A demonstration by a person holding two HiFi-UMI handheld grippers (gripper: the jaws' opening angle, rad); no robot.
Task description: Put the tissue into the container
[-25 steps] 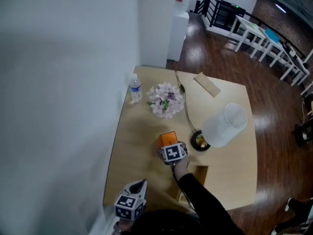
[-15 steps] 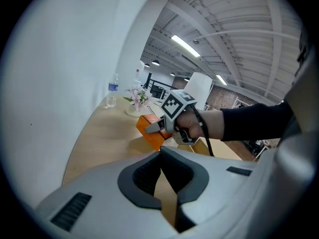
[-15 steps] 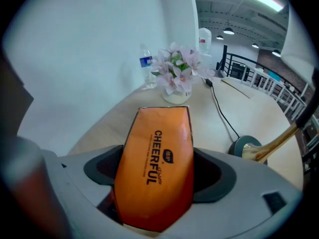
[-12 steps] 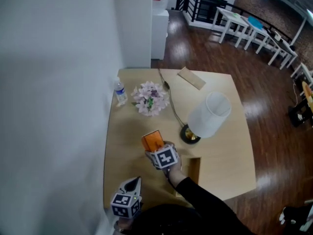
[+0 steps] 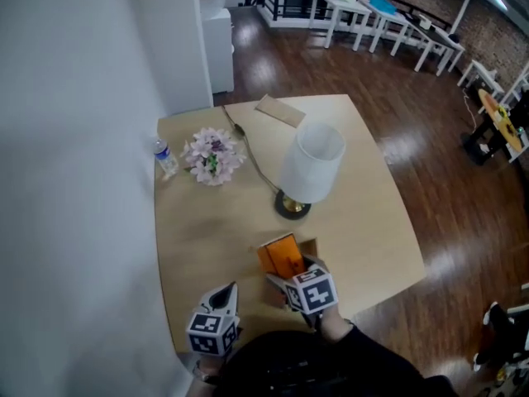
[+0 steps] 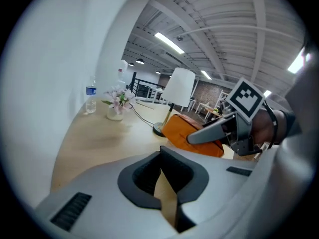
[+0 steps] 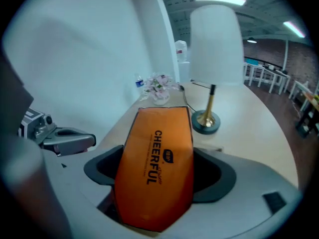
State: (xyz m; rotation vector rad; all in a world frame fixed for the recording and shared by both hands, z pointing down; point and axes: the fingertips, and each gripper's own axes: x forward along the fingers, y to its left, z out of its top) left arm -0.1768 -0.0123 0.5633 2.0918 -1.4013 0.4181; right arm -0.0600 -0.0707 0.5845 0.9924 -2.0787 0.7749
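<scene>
- Pale wooden desk (image 5: 364,213): the task's pack is over its near edge, in front of the white-shaded lamp (image 5: 310,165).
- Right tongs (image 5: 288,273): reaching forward from a dark sleeve cut off at the frame bottom. The jaws stand wide and are clamped on the orange plastic tissue pack (image 7: 157,173).
- Left tongs (image 5: 226,294): low at the desk's near-left corner, jaws almost together with nothing between them.
- Unclear whether the pack touches the desk.

One table (image 5: 364,222); on it one lamp (image 5: 311,162), one water bottle (image 5: 164,157) at the far left, one bunch of flowers (image 5: 212,154), one flat brown piece (image 5: 281,111) at the far edge, one orange tissue pack (image 5: 278,257) near, one wooden container (image 5: 312,245) to its right; two grippers, the left gripper (image 5: 225,294) and the right gripper (image 5: 285,273); one water dispenser (image 5: 216,31) beyond.
</scene>
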